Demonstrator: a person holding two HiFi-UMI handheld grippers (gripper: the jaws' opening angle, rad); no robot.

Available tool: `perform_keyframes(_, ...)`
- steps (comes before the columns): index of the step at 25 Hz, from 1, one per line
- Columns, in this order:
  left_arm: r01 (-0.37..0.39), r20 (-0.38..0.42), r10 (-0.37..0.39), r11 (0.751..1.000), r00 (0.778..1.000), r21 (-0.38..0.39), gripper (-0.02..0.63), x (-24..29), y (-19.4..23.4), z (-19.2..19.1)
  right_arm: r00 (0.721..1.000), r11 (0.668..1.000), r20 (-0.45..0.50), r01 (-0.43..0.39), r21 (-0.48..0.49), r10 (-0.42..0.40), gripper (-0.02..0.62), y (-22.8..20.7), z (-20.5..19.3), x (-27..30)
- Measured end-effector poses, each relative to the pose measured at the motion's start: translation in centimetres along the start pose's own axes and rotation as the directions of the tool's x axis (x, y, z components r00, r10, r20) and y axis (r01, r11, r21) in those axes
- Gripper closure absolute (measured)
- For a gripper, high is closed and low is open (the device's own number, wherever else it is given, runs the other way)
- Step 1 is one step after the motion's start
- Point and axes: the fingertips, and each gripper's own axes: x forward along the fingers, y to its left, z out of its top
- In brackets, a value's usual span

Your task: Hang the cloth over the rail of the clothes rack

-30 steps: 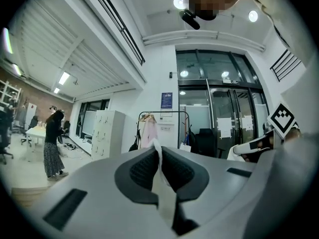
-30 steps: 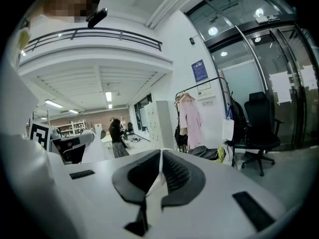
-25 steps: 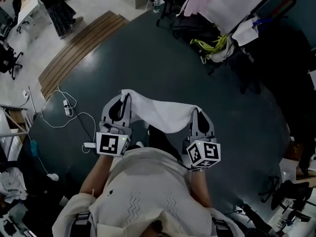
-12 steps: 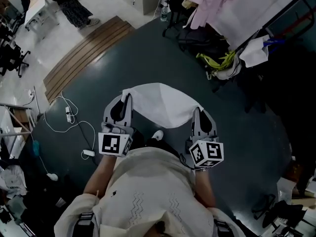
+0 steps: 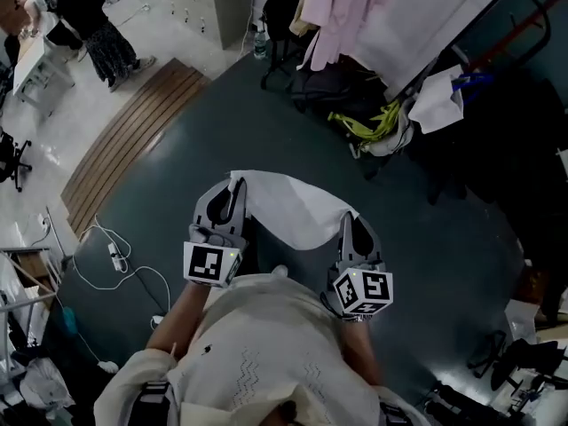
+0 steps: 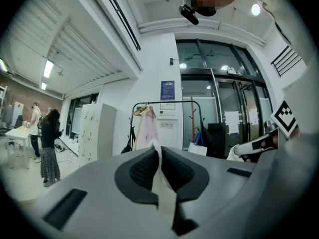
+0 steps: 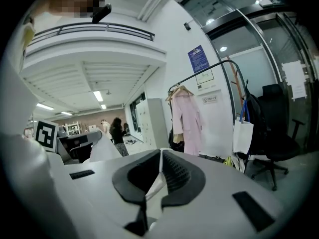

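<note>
1. Head view: the white cloth (image 5: 293, 207) hangs in the air just above the picture's centre. It is spread between the two tongs and sags in a shallow fold over the dark floor (image 5: 213, 122).
2. The left tongs (image 5: 234, 185) grip the cloth's end at the 10 o'clock side. The left gripper view shows these jaws pressed together on a strip of the fabric, which runs up between the ribbed pads (image 6: 142, 169).
3. The right tongs (image 5: 349, 220) grip the opposite end at the 4 o'clock side. In the right gripper view the jaws are likewise closed on a thin fold of cloth.
4. The clothes rack (image 6: 201, 119) stands well apart from the cloth, straight ahead at 12 o'clock in the left gripper view. Its dark rail (image 6: 166, 102) runs level across the top, and a pink garment (image 6: 145, 130) hangs near the rail's left end.
5. In the head view that garment shows at 12 to 1 o'clock, at the top edge.
6. In the right gripper view a white bag (image 7: 242, 136) hangs at 3 o'clock, beside a dark office chair (image 7: 274, 143).
7. Back in the head view, a wooden slatted panel (image 5: 133, 131) lies on the floor at 10 o'clock. A person (image 5: 93, 25) stands beyond it at 11 o'clock, and a white cable (image 5: 124, 264) trails at 8 o'clock.
</note>
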Motion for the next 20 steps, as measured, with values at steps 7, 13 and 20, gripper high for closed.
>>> perform_keyframes(7,0.200,0.085,-0.199,0.980,0.976,-0.005,0.581,13.7,5.0,3.2,0.980,0.978,0.039,0.193,0.073,-0.197,0.572,-1.3,3.8,8.7)
perform_keyframes(13,0.319,0.110,-0.318,0.948,0.942,0.006,0.581,22.2,9.1,5.7,0.932,0.924,0.075,0.339,0.177,-0.356,0.572,-2.8,6.5,13.5)
perform_keyframes(20,0.421,0.080,-0.424,0.906,0.902,0.049,0.581,28.5,9.7,5.5,0.894,0.887,0.089,0.414,0.205,-0.438,0.571,-4.4,7.9,16.9)
